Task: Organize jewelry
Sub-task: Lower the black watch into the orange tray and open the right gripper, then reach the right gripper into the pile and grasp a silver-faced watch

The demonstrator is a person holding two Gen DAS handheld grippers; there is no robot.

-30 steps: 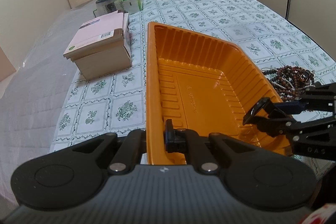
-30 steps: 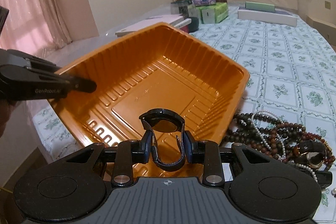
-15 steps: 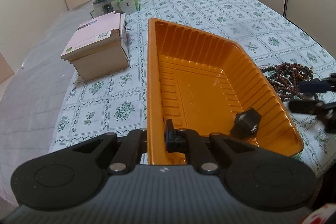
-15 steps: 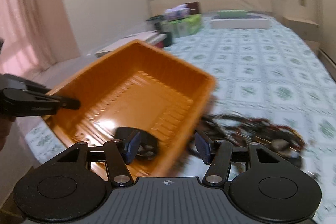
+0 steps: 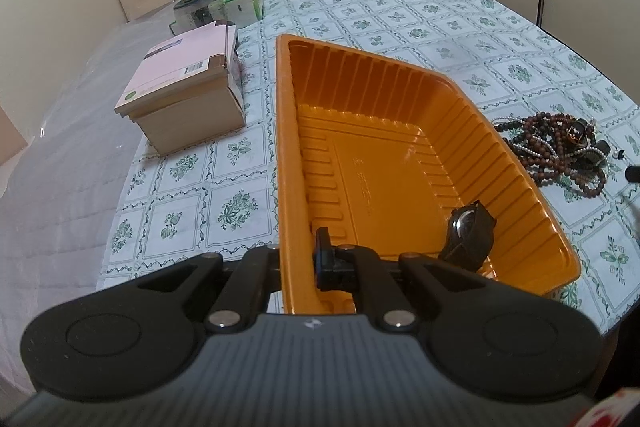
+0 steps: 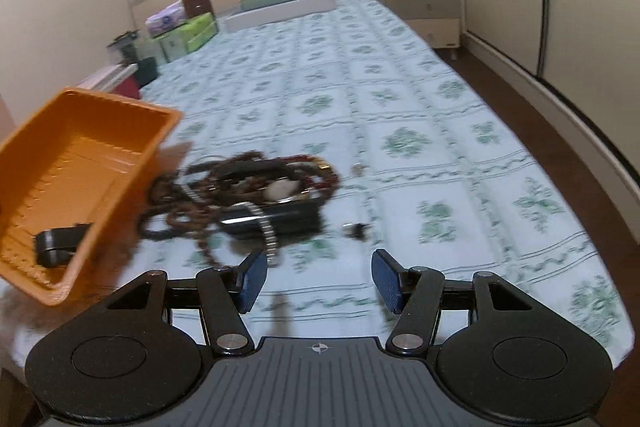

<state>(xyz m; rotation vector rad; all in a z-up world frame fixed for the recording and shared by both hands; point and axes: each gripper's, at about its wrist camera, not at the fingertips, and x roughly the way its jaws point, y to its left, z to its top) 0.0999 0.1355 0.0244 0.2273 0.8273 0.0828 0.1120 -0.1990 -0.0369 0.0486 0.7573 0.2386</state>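
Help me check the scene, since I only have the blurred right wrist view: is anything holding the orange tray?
Observer: Yes. The left gripper is shut on the near rim of the orange tray.
Operator: What is the dark thing inside it?
Observer: A black watch, leaning against the tray's side wall near the front corner, dial showing.
Operator: What lies on the side of the tray away from the beads?
Observer: A cardboard box on the cloth, standing apart from the tray.
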